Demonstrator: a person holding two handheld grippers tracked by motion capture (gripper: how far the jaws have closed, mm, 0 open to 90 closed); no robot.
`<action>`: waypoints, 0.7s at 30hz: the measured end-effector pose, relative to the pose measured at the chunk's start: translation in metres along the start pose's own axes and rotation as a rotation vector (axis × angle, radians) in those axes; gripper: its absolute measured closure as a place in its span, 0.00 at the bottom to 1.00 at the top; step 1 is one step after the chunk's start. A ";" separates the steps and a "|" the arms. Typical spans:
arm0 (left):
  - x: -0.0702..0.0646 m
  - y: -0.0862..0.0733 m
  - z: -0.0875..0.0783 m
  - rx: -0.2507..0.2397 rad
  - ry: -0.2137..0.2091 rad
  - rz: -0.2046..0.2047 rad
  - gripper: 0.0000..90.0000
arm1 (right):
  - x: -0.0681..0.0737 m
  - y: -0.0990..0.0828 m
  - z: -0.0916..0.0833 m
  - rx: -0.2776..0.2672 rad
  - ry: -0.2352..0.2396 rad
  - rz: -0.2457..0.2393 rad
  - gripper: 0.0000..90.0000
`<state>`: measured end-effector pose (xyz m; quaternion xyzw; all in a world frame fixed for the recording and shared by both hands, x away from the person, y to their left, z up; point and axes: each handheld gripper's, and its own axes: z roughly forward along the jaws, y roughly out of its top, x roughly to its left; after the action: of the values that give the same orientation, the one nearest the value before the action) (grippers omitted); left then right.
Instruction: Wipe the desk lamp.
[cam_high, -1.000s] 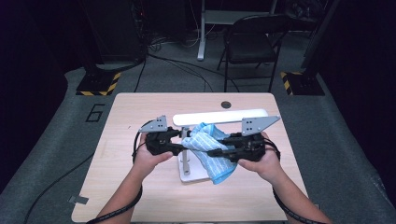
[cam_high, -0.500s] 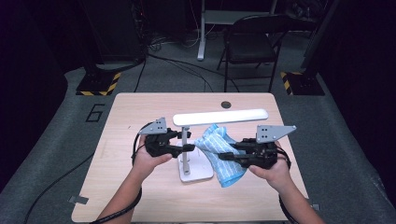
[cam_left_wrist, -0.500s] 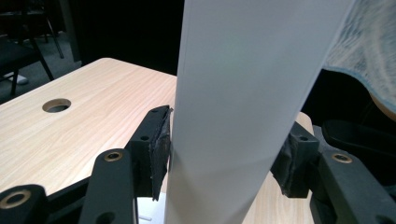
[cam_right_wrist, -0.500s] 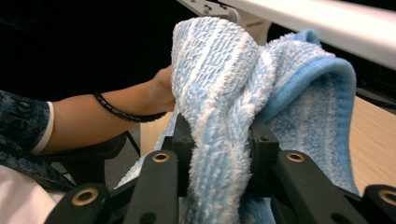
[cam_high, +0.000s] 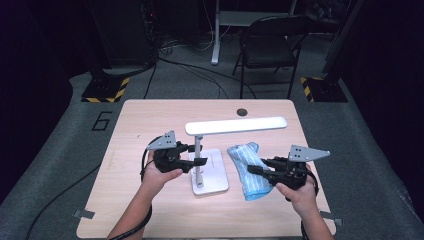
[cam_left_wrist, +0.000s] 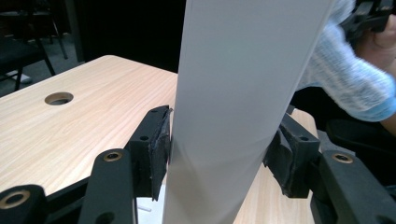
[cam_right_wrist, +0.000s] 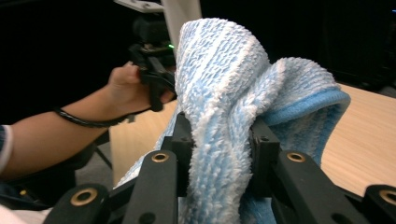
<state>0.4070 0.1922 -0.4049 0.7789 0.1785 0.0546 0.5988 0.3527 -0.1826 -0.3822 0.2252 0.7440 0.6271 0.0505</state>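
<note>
At the left of the high view, we see the left gripper (cam_high: 200, 161) with its jaws either side of the upright post of the white flat-based desk lamp (cam_high: 211, 176). In the left gripper view its jaws have just been opening: the left pad (cam_left_wrist: 159, 149) sits at the post's edge, the right pad (cam_left_wrist: 280, 156) looks just clear of it, so we record no grip. The lamp base rests on the light wooden table (cam_high: 150, 210); its long white head bar spans above, towards the right. Just right of the base, the blue-and-white striped terry cloth (cam_high: 248, 169) lies bunched on the table. The right gripper (cam_high: 254, 170) is clamped on the cloth's near part; the right gripper view shows both pads pressed into a fold.
</note>
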 end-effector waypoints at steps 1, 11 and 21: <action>0.000 -0.001 0.000 -0.001 -0.005 -0.005 0.49 | -0.001 -0.004 0.001 -0.004 -0.012 0.001 0.77; -0.001 -0.006 -0.004 -0.004 -0.008 -0.019 0.49 | -0.028 -0.046 -0.001 0.040 -0.174 0.062 0.76; 0.000 -0.013 -0.005 0.005 0.004 -0.022 0.48 | -0.042 -0.077 -0.004 0.086 -0.323 0.098 0.75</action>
<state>0.4027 0.1993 -0.4159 0.7783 0.1883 0.0489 0.5970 0.3679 -0.2118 -0.4640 0.3609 0.7403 0.5522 0.1291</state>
